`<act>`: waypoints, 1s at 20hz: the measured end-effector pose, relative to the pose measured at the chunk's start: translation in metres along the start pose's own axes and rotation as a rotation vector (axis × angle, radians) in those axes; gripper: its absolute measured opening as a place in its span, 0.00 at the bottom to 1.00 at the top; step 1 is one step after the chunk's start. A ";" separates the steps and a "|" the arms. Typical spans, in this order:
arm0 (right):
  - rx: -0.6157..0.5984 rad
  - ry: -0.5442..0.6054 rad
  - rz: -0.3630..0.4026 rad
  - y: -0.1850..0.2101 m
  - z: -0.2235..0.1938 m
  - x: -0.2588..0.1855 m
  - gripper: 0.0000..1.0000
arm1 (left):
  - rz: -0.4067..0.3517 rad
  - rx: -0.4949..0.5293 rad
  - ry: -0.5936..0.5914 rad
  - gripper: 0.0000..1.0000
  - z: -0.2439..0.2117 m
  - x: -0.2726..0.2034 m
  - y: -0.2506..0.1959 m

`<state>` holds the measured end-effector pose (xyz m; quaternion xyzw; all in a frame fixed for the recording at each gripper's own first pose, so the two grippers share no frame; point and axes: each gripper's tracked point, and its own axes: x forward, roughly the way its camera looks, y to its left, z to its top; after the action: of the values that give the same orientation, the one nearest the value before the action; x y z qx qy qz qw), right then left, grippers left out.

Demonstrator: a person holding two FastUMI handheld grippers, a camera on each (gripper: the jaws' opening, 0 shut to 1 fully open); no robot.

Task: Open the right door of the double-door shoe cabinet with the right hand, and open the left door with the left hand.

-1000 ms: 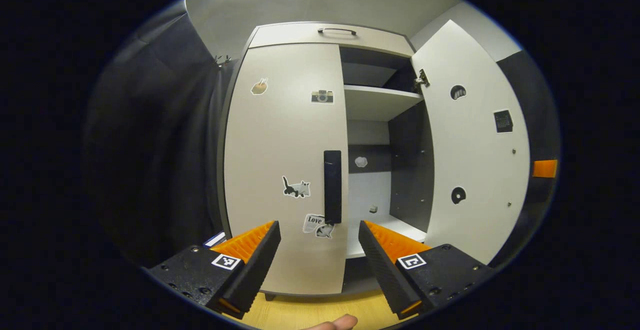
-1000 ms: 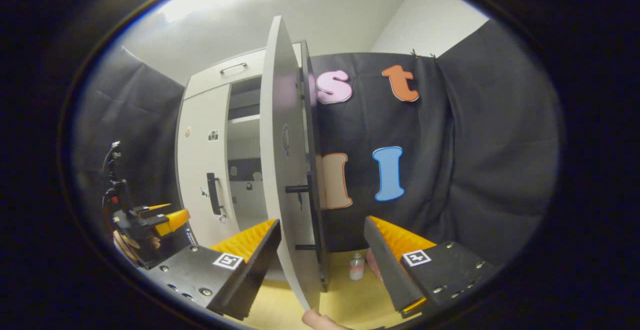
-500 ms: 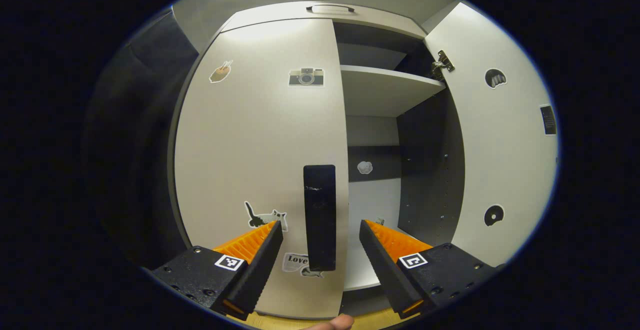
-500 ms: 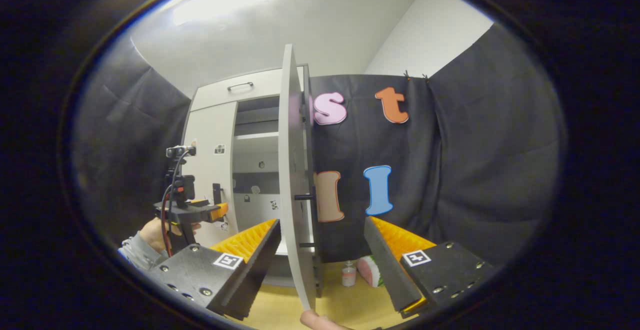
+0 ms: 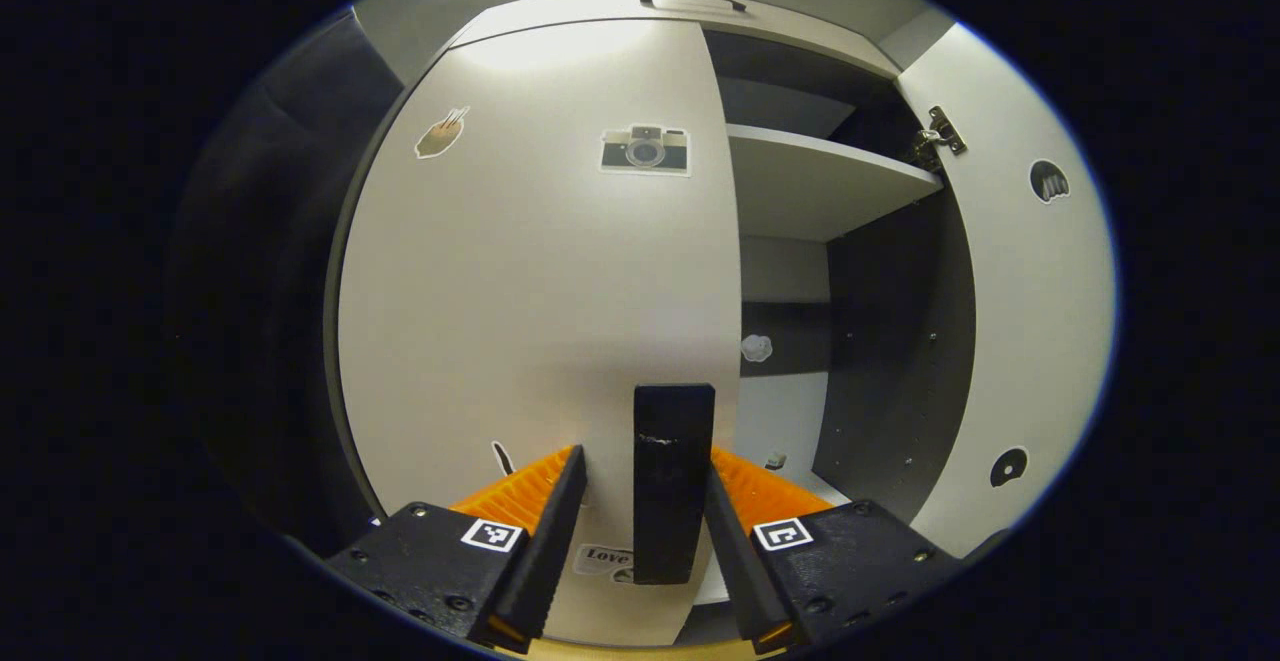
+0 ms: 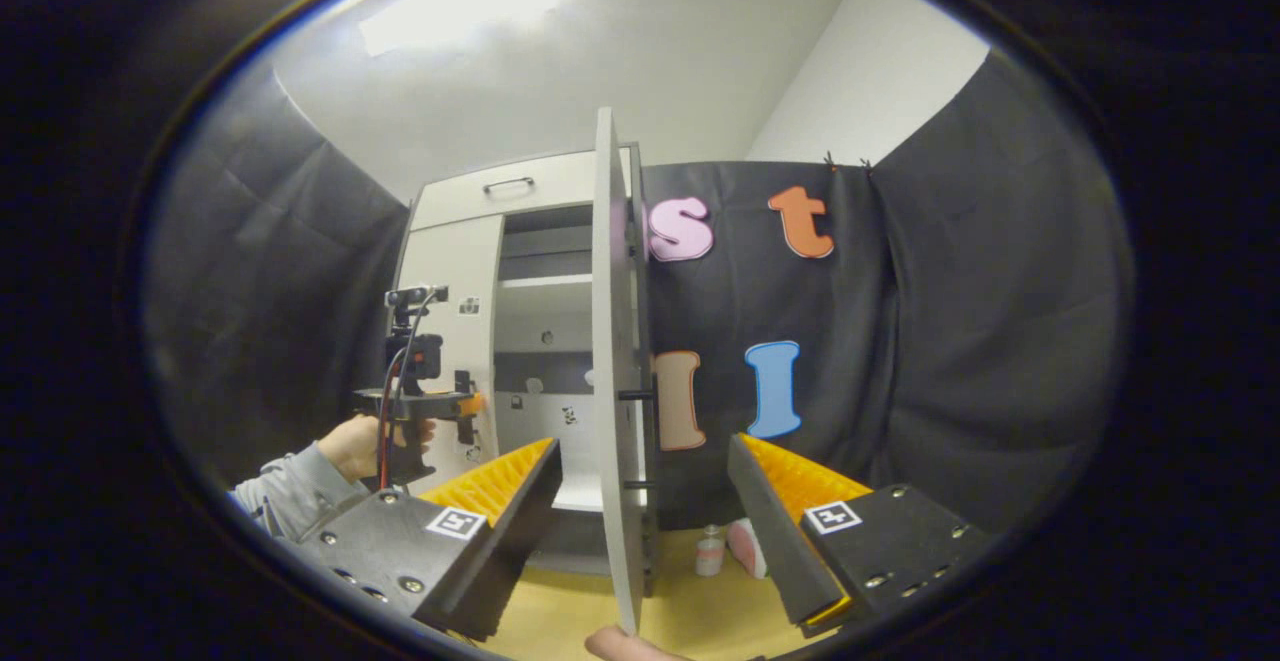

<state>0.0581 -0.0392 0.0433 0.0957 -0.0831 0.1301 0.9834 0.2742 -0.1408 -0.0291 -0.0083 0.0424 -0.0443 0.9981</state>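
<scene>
Shoe cabinet (image 5: 560, 271) takes up most of the left gripper view, its left door (image 5: 540, 291) shut across the centre and left of the frame, its right door (image 5: 1040, 321) swung wide at the right edge. My left gripper (image 5: 640, 486) sits at bottom centre with the left door's black handle (image 5: 672, 481) between its fingers. They look closed in on the bar from both sides, though I cannot confirm from this angle that both pads truly press on it. I judge the step in hand to be the grasp on this handle; the right door's half looks done. Next I would firm the grip, then pull back along an arc about the hinge at the door's left side, letting my wrist follow the swing. The handle's lower end and a sticker (image 5: 605, 559) beneath it are partly hidden by the fingers, and the cabinet's base is cut off at the bottom.

In the right gripper view, the open right door stands edge-on just left of centre, and my right gripper (image 6: 640, 486) at the bottom is spread wide, holding nothing, with the door's edge between its fingers but untouched. At middle left a person's hand (image 6: 352, 446) holds the left gripper against the cabinet front; contact there is too small to judge. Small objects (image 6: 728, 549) on the floor at lower centre are hard to identify.
</scene>
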 end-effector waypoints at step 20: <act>-0.014 0.057 0.014 0.043 -0.027 -0.008 1.00 | -0.109 0.074 0.079 0.21 -0.006 -0.056 0.000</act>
<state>0.0422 0.0056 0.0224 0.0844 -0.0566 0.1388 0.9851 0.2184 -0.1355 -0.0301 0.0278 0.0797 -0.1006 0.9913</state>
